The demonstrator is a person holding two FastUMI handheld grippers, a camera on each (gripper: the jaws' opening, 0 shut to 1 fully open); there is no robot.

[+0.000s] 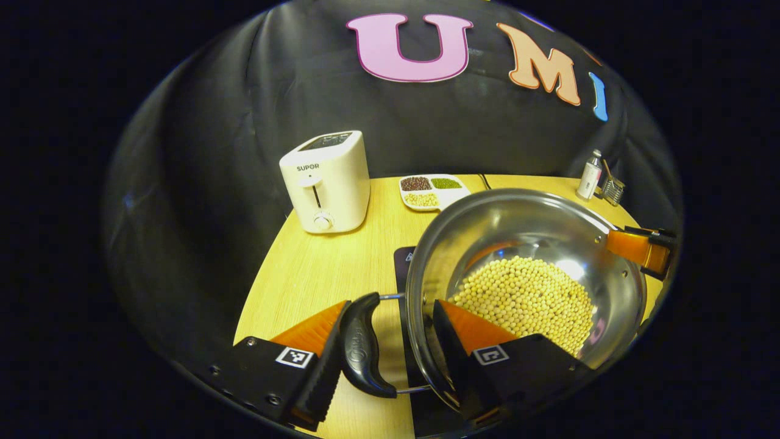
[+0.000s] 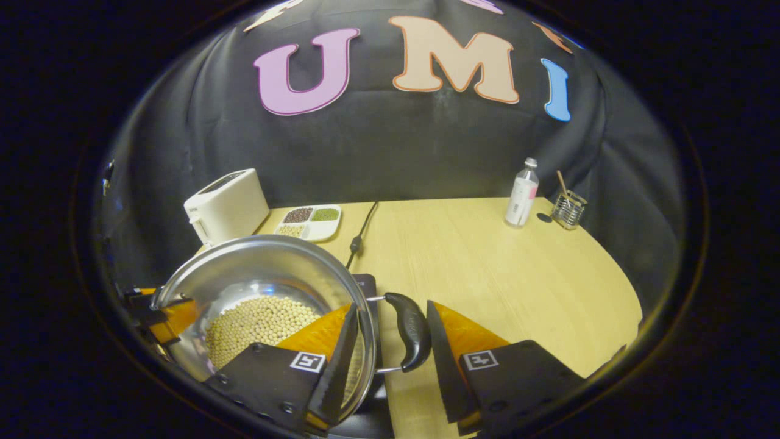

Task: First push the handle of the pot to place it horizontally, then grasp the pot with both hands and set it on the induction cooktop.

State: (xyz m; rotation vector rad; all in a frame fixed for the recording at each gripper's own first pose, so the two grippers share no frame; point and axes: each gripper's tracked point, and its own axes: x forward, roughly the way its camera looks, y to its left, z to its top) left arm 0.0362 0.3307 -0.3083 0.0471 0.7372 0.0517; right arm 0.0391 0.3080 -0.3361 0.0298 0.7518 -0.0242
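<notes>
Left tool open around black pot handle | right tool open likewise | shiny steel pot of yellow beans was over black cooktop

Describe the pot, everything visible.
Shiny steel pot, round, open-topped, partly filled with pale yellow beans. Black side handles on wire brackets, both lying level. Left claw straddles one handle and the rim; right claw does likewise opposite. Dark cooktop shows beneath; contact unclear.
</notes>
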